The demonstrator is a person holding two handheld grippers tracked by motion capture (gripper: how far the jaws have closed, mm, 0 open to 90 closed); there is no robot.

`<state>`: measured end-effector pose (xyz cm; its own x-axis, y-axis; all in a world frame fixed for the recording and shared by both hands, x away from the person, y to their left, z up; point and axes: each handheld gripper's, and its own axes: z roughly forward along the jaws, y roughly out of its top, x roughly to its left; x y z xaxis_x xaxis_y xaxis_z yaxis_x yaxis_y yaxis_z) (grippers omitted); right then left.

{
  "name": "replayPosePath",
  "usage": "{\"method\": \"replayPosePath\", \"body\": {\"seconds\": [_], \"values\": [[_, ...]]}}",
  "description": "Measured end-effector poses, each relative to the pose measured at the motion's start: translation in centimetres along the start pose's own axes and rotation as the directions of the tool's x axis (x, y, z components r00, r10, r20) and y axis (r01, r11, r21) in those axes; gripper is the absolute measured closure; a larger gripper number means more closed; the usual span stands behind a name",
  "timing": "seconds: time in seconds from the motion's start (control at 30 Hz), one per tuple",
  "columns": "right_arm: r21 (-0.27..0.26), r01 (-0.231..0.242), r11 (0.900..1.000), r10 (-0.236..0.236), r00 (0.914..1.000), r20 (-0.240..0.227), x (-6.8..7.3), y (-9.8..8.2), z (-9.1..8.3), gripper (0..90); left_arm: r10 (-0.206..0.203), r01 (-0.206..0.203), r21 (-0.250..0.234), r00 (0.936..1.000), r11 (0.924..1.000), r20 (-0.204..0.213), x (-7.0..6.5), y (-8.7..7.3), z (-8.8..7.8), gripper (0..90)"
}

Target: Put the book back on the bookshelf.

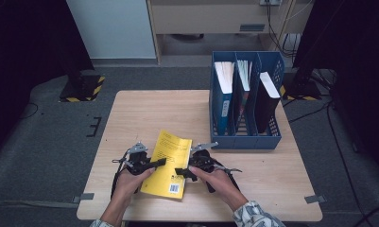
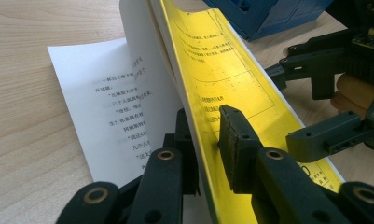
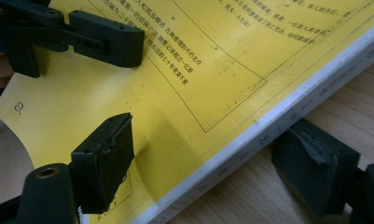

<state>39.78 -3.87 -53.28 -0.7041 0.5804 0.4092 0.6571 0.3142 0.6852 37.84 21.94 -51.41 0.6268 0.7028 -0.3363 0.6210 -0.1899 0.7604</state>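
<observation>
Yellow book (image 1: 169,163) lies on the surface (image 1: 130,113), between the two grippers, near the person's edge.

Left gripper (image 1: 155,163): fingers (image 2: 236,144) narrow, clamped on the yellow cover near its free edge. Cover and some pages are lifted clear of a white page (image 2: 89,116) lying flat, seen from the left gripper view.

Right gripper (image 1: 181,173): fingers (image 3: 105,156) partly apart, straddling the spine side; one sits over the cover, the other on the surface beside the spine. Neither pad looks pressed on the book, so no grip there yet.

Blue file rack (image 1: 246,97) stands beyond the right fingers, holding upright books.

Step in hand, as I read it: getting a two-handed hold on the book, likely to lift it and stand it in the rack.

Next move calls for the right fingers to pinch the spine squarely. The left hold is on the cover only; lifting from it risks the book flopping open or the cover bending.
</observation>
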Motion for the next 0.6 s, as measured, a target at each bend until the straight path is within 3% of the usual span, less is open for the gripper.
{"method": "replayPosePath", "body": {"seconds": [0.27, 0.4, 0.5, 0.53, 0.6], "values": [[0.002, 0.0, 1.0, 0.0, 0.9999, 0.01, 0.28, 0.04, 0.17, 23.3, -0.013, 0.013, -0.005, 0.9998, 0.9999, 0.012, 0.08, 0.04, -0.18, 74.5], [-0.007, -0.005, 1.0, 0.005, 0.9998, 0.019, 0.37, 0.05, 0.32, 23.5, 0.05, -0.049, 0.021, 0.9977, 0.9986, -0.045, -0.24, 0.15, -0.14, 60.5], [-0.015, -0.007, 1.0, 0.008, 0.9998, 0.017, 0.28, -0.01, 0.35, 23.9, 0.074, -0.069, 0.044, 0.9905, 0.9966, -0.116, -0.17, 0.14, 0.1, 43.0], [-0.015, -0.005, 1.0, 0.006, 0.9998, 0.019, 0.32, -0.04, 0.35, 23.9, 0.074, -0.067, 0.054, 0.9869, 0.9963, -0.143, -0.08, 0.13, 0.11, 38.3], [-0.017, -0.002, 1.0, 0.002, 0.9998, 0.022, 0.36, -0.08, 0.35, 24.4, 0.051, -0.045, 0.046, 0.9881, 0.998, -0.145, 0.29, 0.1, -0.14, 37.3]]}}
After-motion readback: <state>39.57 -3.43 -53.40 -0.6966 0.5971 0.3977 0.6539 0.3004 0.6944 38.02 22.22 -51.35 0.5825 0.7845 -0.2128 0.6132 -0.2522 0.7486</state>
